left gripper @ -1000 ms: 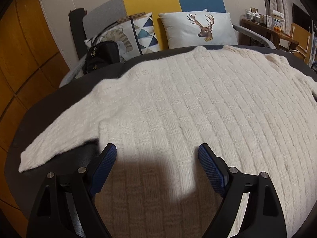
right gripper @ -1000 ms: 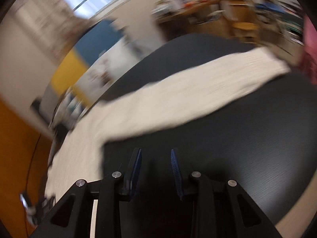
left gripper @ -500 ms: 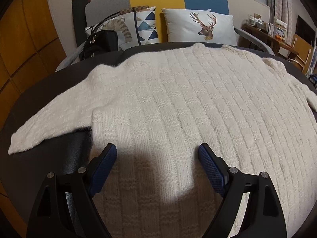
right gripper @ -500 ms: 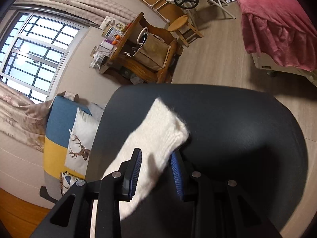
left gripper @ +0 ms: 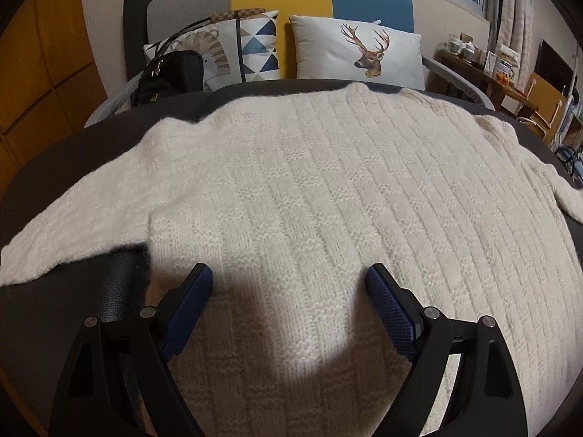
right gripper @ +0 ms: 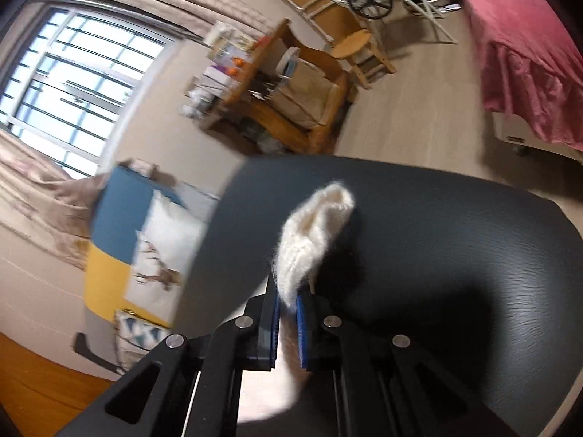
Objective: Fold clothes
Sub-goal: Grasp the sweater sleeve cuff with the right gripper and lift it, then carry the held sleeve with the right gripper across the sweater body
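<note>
A cream knitted sweater lies spread flat across a round black table, with one sleeve stretched out to the left. My left gripper hovers open over the sweater's near hem, nothing between its blue pads. In the right wrist view, my right gripper is shut on the end of the other sleeve. That cuff stands up off the black table top, bunched and fluffy.
Behind the table stands a grey, yellow and blue sofa with a deer pillow, a patterned pillow and a black handbag. A wooden desk, a chair and a red-covered bed lie beyond the table's right edge.
My right gripper has closed on the sleeve cuff and lifted it off the table. The left gripper has drifted slightly, staying open over the hem.
</note>
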{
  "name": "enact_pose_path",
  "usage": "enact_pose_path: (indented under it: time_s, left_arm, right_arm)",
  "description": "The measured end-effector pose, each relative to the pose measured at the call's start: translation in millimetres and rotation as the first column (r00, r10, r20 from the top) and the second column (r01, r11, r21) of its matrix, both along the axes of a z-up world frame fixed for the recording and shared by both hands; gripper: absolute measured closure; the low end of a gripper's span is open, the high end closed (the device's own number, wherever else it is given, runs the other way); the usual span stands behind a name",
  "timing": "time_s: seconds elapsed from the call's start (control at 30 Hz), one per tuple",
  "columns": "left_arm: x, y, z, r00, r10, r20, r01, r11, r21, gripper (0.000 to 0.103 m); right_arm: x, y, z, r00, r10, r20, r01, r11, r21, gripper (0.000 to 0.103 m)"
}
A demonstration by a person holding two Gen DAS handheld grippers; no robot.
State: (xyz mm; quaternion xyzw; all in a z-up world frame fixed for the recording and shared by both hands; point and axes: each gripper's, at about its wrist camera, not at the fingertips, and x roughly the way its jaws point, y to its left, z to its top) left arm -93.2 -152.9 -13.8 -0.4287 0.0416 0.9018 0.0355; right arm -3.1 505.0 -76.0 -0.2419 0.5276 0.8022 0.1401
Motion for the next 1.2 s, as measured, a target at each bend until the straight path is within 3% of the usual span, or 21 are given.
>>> enact_pose_path:
  time_s: [0.17,0.33,0.47,0.6,0.83,0.93,1.1,1.2]
  left_arm:
    - [2,-1,0,1.0,0.003,-0.008,-0.003,1.0,0.006,0.014]
    - [3,-3,0,1.0,0.006,-0.012,-0.006,1.0,0.019,0.014]
    - [4,-6,1,1.0,0.006,-0.015,-0.005,0.999,0.051,0.014]
    - [6,-11,1,1.0,0.007,-0.022,-0.005,0.995,0.097,0.014]
    - [7,-17,2,0.999,0.008,-0.034,-0.003,0.987,0.16,0.014]
    - [8,-20,2,0.999,0.01,-0.039,-0.002,0.981,0.195,0.014]
    - [9,-23,2,0.999,0.011,-0.044,0.0,0.974,0.227,0.014]
    - [9,-23,3,0.999,0.011,-0.044,0.0,0.973,0.229,0.014]
  right_arm:
    - [-33,-35,66,0.986,0.079,-0.144,-0.082,0.997,-0.009,0.096]
    - [-79,-108,130,0.945,0.219,-0.244,-0.216,0.976,0.042,0.097]
    - [-116,-187,159,0.886,0.364,-0.288,-0.359,0.931,0.074,0.097]
    - [-153,-266,188,0.803,0.499,-0.327,-0.491,0.864,0.112,0.097]
    - [-186,-429,151,0.657,0.729,-0.194,-0.702,0.685,0.197,0.097]
    - [-188,-488,114,0.591,0.802,-0.086,-0.773,0.593,0.226,0.097]
    - [-182,-550,39,0.487,0.872,0.047,-0.866,0.476,0.152,0.096]
    - [-185,-573,0,0.371,0.917,0.145,-0.929,0.363,0.075,0.088]
